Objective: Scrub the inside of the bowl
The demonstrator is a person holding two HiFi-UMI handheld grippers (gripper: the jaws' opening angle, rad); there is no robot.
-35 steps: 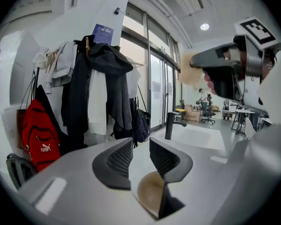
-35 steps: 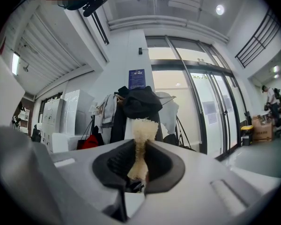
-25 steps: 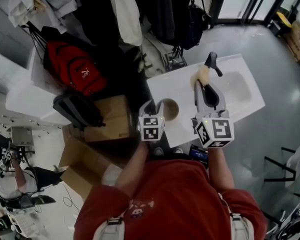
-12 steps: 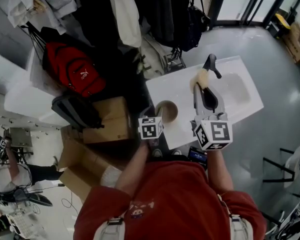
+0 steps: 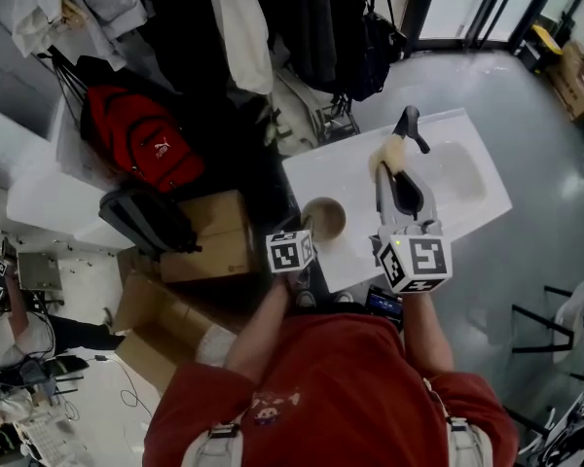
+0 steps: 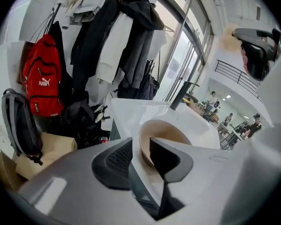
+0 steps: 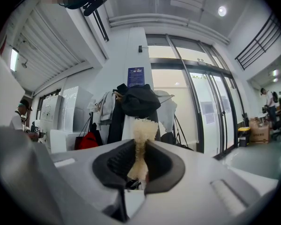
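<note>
At the upper left of the head view we see a red fabric backpack [image 5: 141, 134], with a black backpack [image 5: 141, 217] below it and brown cardboard boxes [image 5: 209, 232] just to the right. Near the middle, our left gripper [image 5: 305, 228] points down at the round tan bowl [image 5: 324, 217], which sits on the near left part of the white countertop [image 5: 341, 173]. In the left gripper view the bowl's [image 6: 165, 129] near rim stands in the gap of the left gripper [image 6: 140, 153]. The jaws have just been closing, yet a sliver of counter shows between the outer pad and the bowl wall, so we count them as parted and not clamped. Right of the bowl, our right gripper [image 5: 390, 163] is closed on a cream fluffy scrubber [image 5: 394, 148], beside the black faucet [image 5: 410, 125]. The right gripper view shows the right gripper [image 7: 139, 159] pinching the scrubber [image 7: 142, 128] between both pads.
</note>
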